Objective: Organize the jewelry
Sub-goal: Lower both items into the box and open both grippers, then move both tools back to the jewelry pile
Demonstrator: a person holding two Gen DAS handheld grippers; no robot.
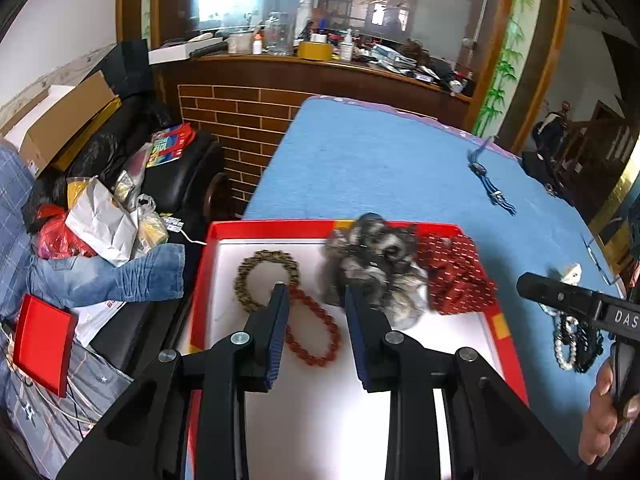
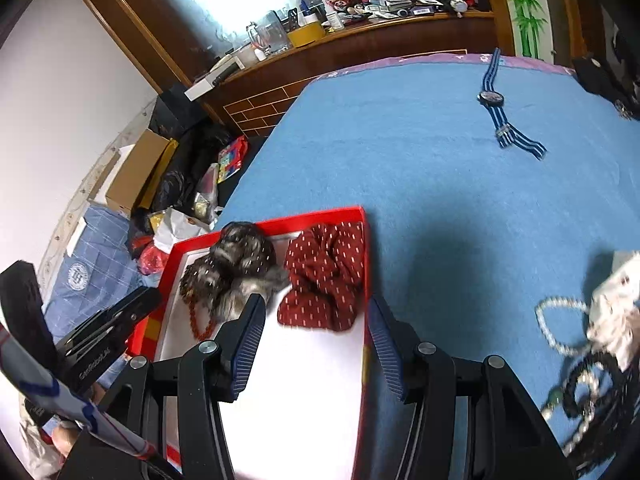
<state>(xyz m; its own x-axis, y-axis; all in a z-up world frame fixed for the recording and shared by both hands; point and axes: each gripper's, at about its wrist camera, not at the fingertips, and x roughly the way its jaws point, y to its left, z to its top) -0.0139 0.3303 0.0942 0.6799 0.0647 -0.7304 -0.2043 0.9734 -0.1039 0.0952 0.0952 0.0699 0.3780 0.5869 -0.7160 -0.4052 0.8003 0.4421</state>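
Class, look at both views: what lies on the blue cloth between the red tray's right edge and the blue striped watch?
Nothing: in the right wrist view, only bare blue cloth separates red tray and blue striped watch.

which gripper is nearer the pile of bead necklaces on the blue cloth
Right. The right gripper hangs over the red box's right edge, beside the necklace pile. The left gripper is over the red box, farther away.

free: box (image 1: 400, 420) near floor | blocked: scrunchies (image 1: 456, 276), bracelets (image 1: 312, 332) at far end
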